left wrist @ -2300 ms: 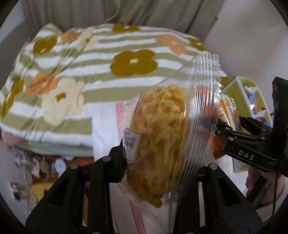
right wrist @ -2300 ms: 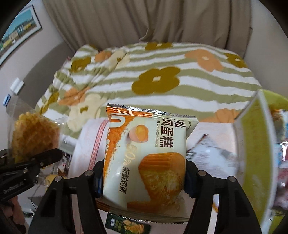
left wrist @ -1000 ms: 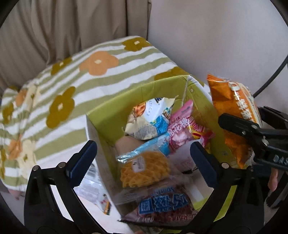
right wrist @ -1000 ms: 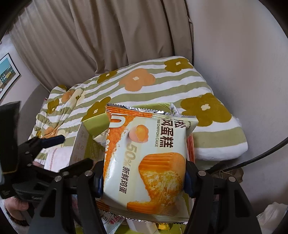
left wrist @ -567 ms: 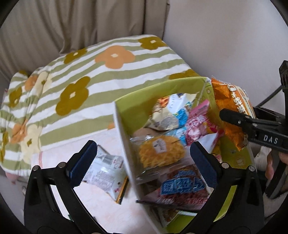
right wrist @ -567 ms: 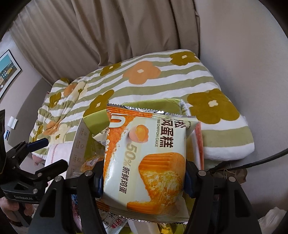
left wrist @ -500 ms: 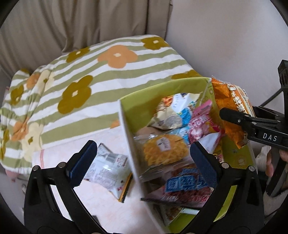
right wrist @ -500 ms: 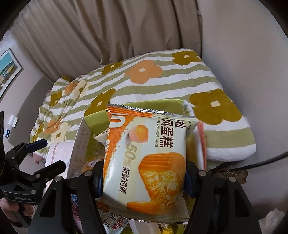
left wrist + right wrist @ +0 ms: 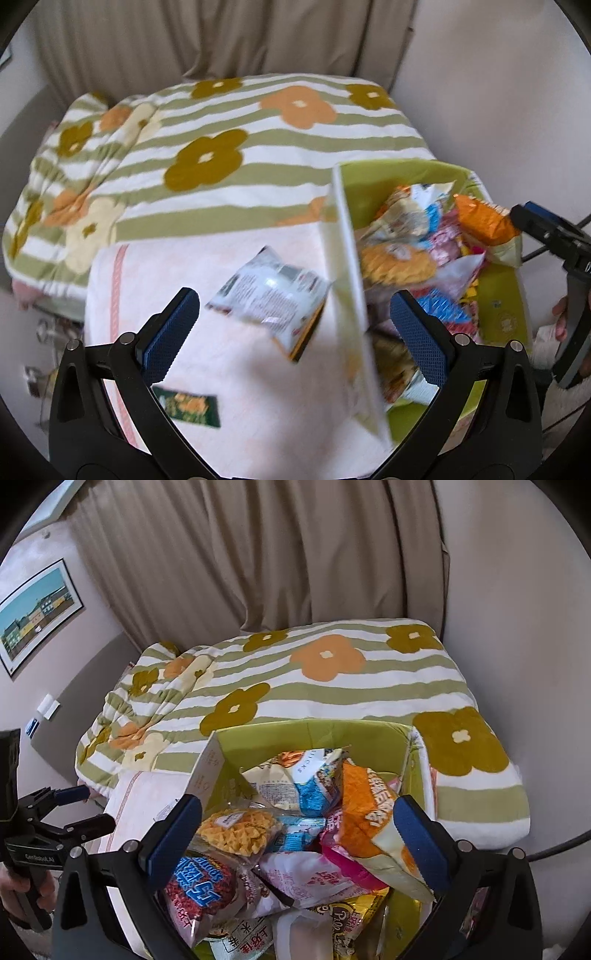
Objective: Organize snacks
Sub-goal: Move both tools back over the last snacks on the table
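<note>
A green box (image 9: pixel 402 749) holds several snack packs. The orange and white chiffon cake pack (image 9: pixel 376 812) lies in it at the right, and a clear bag of yellow waffle snacks (image 9: pixel 236 827) at the left. My right gripper (image 9: pixel 295 834) is open and empty above the box. My left gripper (image 9: pixel 291 325) is open and empty over a pale pink towel (image 9: pixel 240 369), above a silver and white snack pack (image 9: pixel 273 295). A small dark green packet (image 9: pixel 188 406) lies on the towel. The box (image 9: pixel 343 258) stands to the right there.
A green striped flower blanket (image 9: pixel 207 147) covers the bed behind the towel. Beige curtains (image 9: pixel 277 561) hang at the back and a plain wall (image 9: pixel 517 609) stands right. A black cable (image 9: pixel 554 845) runs by the box.
My right gripper has opened and let the chiffon cake pack drop into the box. My left gripper has swung left, from over the box to over the towel.
</note>
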Available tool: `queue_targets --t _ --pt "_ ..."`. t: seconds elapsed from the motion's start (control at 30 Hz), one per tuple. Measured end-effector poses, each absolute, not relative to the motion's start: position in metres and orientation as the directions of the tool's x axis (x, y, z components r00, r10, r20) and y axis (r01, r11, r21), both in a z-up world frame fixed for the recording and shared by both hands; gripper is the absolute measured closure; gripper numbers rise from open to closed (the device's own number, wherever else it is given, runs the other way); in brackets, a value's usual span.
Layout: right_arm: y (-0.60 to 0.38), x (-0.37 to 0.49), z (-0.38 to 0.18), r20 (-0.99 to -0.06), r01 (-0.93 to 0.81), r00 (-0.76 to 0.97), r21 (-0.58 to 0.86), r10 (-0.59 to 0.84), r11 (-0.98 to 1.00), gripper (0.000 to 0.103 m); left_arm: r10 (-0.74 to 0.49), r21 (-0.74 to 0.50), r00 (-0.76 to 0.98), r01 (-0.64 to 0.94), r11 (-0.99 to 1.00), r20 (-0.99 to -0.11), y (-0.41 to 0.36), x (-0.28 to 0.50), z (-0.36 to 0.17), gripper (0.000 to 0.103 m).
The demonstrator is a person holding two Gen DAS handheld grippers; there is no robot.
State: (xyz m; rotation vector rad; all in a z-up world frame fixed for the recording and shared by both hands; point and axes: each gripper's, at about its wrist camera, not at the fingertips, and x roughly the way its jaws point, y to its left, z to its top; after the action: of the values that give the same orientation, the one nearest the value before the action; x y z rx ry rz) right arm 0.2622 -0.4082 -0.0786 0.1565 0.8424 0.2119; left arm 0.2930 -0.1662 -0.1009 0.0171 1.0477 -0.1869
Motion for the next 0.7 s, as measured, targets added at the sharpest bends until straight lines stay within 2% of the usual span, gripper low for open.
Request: queue_targets --t 0.23,0.47,0.7 --pt "-0.378 0.257 -0.065 -0.704 -0.208 0.648 0.203 0.29 0.957 0.0 -0.101 -0.059 0.482 0.101 0.993 -0.87 -0.123 0.265 -0.099 0.0" --pt "-0.32 0.25 -0.049 -0.697 -0.297 0.645 0.148 0.313 0.943 0.0 -0.109 -0.085 0.483 0.073 0.994 -0.869 -0.07 0.248 -0.097 0.0" --pt "-0.243 0.261 -0.052 -0.762 -0.422 0.541 0.122 0.358 0.898 0.0 -0.11 -0.089 0.421 0.07 0.994 -0.9 -0.014 0.233 -0.11 0.0"
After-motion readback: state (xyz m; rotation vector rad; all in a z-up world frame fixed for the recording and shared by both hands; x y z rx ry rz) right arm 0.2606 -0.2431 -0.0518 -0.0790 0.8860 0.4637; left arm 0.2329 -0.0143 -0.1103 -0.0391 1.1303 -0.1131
